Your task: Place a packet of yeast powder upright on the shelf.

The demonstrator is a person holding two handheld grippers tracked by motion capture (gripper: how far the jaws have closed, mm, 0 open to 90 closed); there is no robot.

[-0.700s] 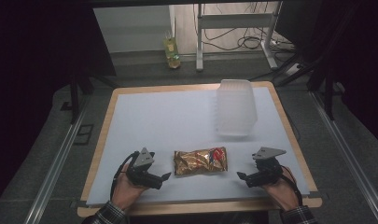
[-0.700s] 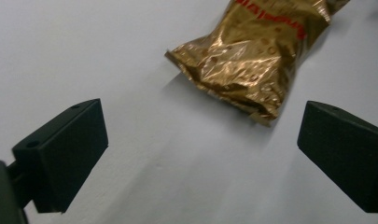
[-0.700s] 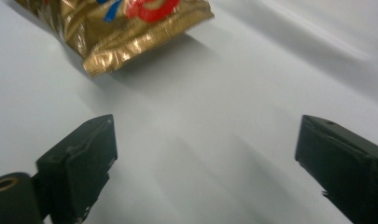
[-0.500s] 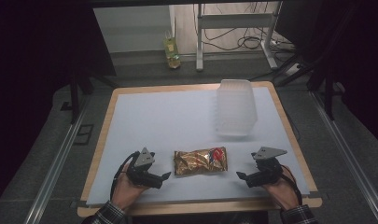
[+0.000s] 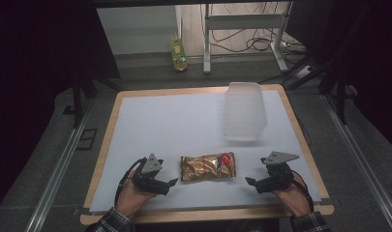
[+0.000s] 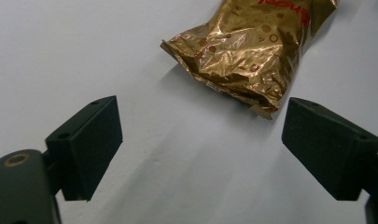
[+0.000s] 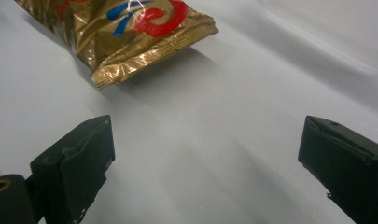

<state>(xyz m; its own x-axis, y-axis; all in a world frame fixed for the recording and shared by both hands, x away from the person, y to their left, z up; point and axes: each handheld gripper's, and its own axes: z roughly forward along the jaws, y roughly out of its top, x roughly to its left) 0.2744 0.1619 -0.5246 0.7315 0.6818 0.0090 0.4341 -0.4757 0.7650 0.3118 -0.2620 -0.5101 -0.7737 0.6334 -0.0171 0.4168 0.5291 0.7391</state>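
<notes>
Both open wide, empty: left gripper (image 5: pixel 170 182) and right gripper (image 5: pixel 249 182) flanking the gold snack bag (image 5: pixel 208 166), lying flat between them, just ahead of each. Looks like approach stage. Next up, probably: closing in on a crimped end, low and level.

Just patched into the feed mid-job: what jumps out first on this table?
The shiny gold snack bag lies flat near the front edge of the white table, between the two hand-held grippers. The left gripper and right gripper flank it, both with jaws open and neither touching it. Farther back on the right stands a translucent plastic container, apart from the bag.
</notes>
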